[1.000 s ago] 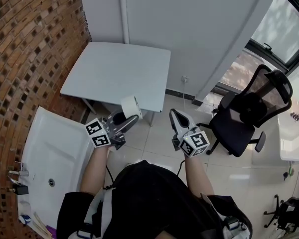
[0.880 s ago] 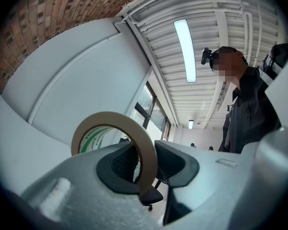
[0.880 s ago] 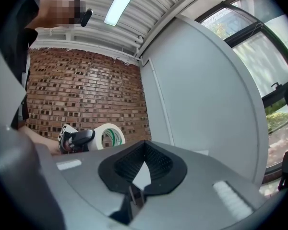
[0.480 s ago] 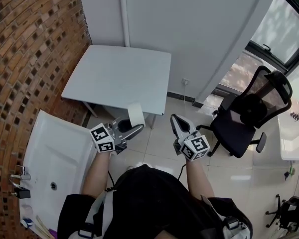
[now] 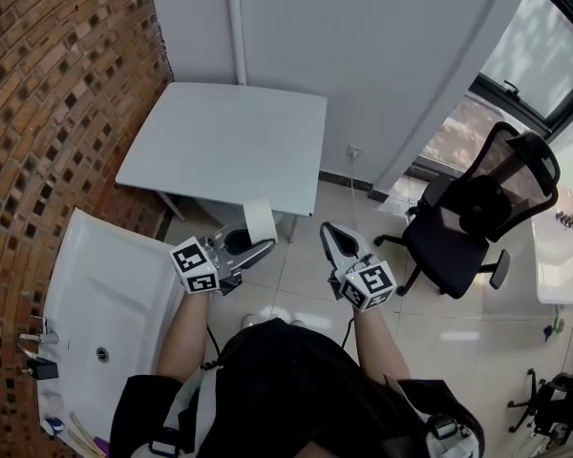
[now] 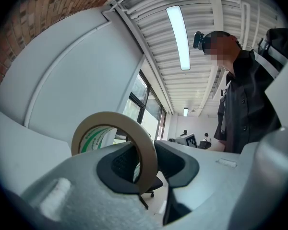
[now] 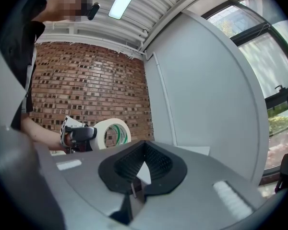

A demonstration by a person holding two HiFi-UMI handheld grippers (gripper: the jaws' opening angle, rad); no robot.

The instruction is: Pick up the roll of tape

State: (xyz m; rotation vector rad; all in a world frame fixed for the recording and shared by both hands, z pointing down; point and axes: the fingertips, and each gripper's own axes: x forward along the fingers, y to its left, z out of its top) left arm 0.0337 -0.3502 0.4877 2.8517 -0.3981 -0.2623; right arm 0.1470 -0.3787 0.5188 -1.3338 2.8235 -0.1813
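The left gripper (image 6: pixel 144 163) is clamped on the band of a beige ring-shaped roll of masking tape (image 6: pixel 113 117). The band passes between the jaws, and the roll stands on edge and rises above them. Its inner core is white with green print. The right gripper (image 7: pixel 143 163) has its jaws pressed together on nothing, well apart from the roll. In the head view the roll is held in the air just off the near edge of a white square table (image 5: pixel 224 141).

the person wears a black jacket (image 5: pixel 286 389). the grey left gripper (image 5: pixel 258 242) and right gripper (image 5: pixel 328 232) bear white cubes (image 5: pixel 195 265) with black square markers.
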